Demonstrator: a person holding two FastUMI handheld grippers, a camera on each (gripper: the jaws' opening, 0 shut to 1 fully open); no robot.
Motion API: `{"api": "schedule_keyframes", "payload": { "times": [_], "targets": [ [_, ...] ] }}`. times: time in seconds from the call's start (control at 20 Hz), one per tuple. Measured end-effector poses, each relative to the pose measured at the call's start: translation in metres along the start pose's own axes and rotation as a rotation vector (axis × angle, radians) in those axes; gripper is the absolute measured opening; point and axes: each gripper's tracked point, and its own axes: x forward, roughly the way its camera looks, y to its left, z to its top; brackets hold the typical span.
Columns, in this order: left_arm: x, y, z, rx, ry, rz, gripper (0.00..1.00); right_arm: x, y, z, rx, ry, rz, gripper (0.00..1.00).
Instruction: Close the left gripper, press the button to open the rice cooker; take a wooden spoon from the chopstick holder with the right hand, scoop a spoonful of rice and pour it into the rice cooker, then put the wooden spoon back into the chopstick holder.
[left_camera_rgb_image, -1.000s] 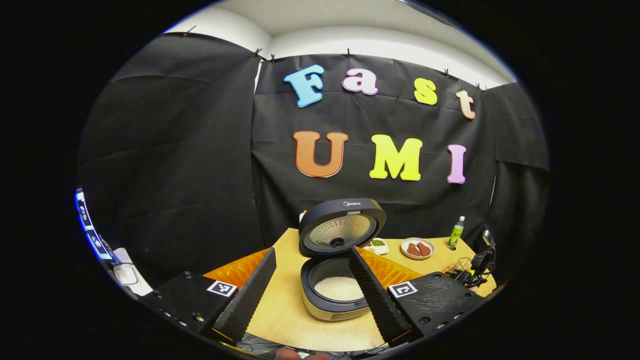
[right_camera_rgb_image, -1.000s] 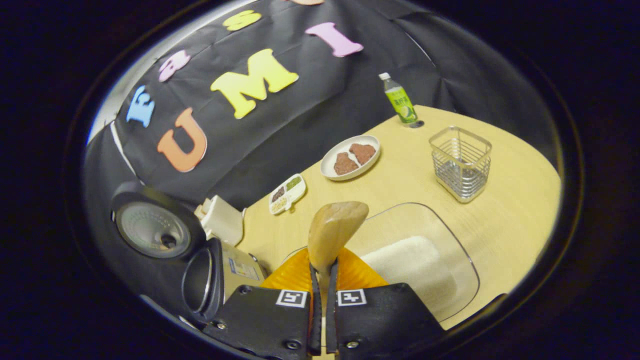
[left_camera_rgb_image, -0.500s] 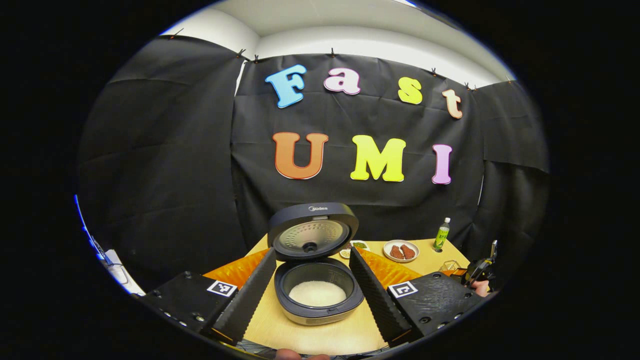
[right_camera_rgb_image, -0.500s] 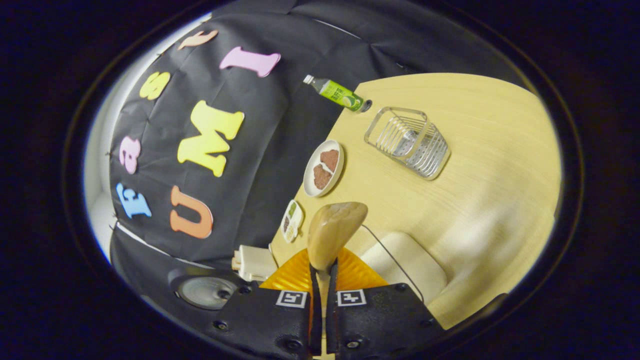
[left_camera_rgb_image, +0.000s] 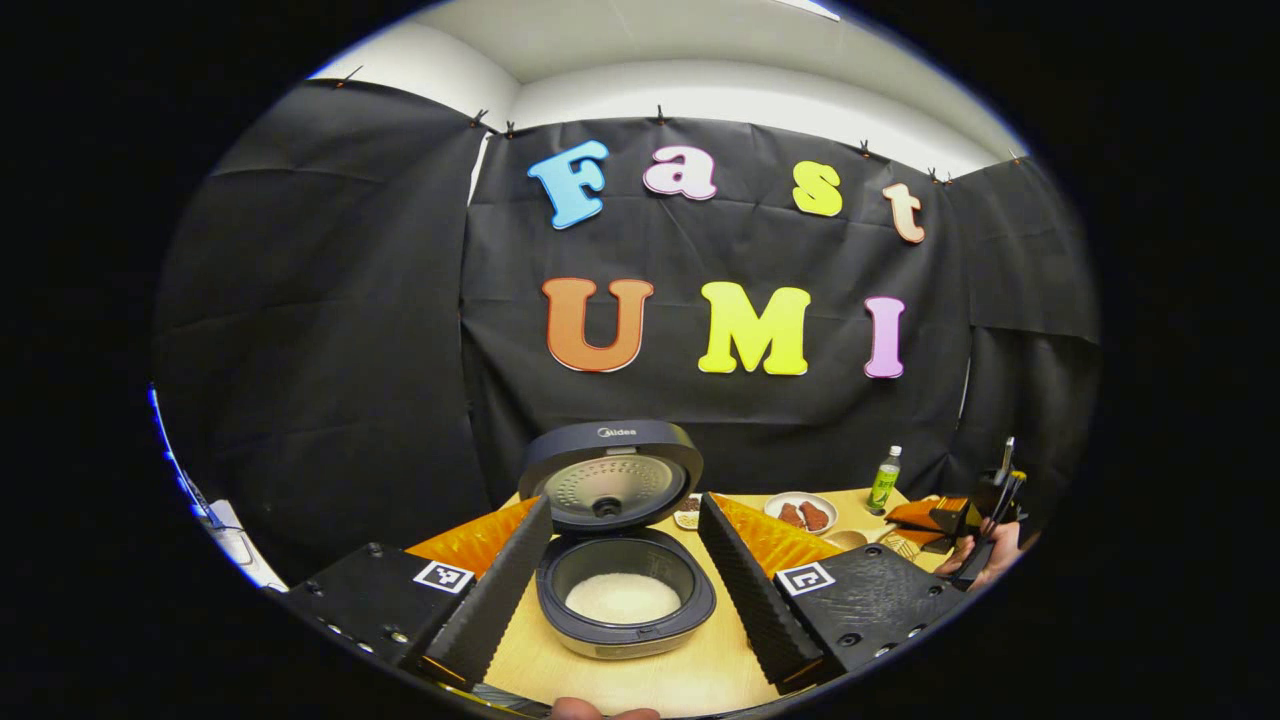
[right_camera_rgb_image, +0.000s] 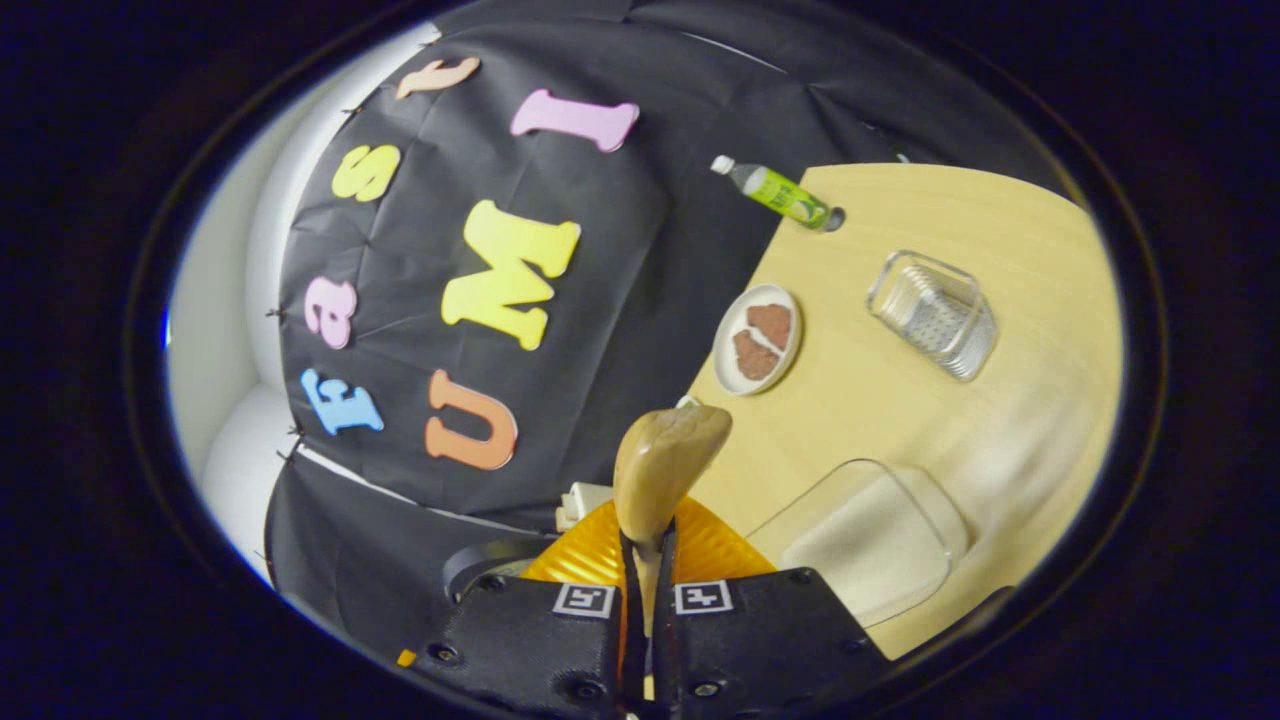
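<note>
Left gripper view: the left gripper (left_camera_rgb_image: 622, 570) sits at the bottom of the frame with its two fingers spread wide and nothing between them. Framed in the gap, low centre, is the rice cooker (left_camera_rgb_image: 625, 600) on the counter (left_camera_rgb_image: 690, 675). Its lid (left_camera_rgb_image: 610, 475) stands raised at the back, and white rice (left_camera_rgb_image: 622, 598) lies in the pot. At the far right edge the right gripper (left_camera_rgb_image: 985, 510) is seen farther off, with a hand (left_camera_rgb_image: 985, 560) on it. Beyond the cooker, right of centre, stand a plate (left_camera_rgb_image: 800, 512) with two brown pieces and a green bottle (left_camera_rgb_image: 885, 478) against the black wall.

Right gripper view: the scene appears rolled, with the counter running up the right side of the frame. The right gripper's fingers are pressed together on the handle of the wooden spoon (right_camera_rgb_image: 665, 465), low centre. The spoon's bowl stands up above the fingertips; whether it carries any rice cannot be told. To the lower right lies a clear tray (right_camera_rgb_image: 865, 540) holding white rice, on the counter. The wire chopstick holder (right_camera_rgb_image: 935, 315) stands in the upper right, well apart from the spoon. The plate is at centre right and the bottle is near the top. A dark curved edge of the cooker shows just left of the gripper, at lower centre.
</note>
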Motion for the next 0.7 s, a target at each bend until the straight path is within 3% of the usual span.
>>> {"api": "schedule_keyframes", "payload": {
  "times": [0.3,0.7],
  "targets": [
    [-0.021,0.032,0.003,-0.002,-0.018,0.095,0.95,0.061,0.090,-0.071,-0.089,0.142,0.113,0.06],
    [-0.033,0.064,-0.014,0.013,0.023,0.137,0.95,0.123,0.098,-0.157,-0.431,0.182,0.021,0.09]
  ]
}}
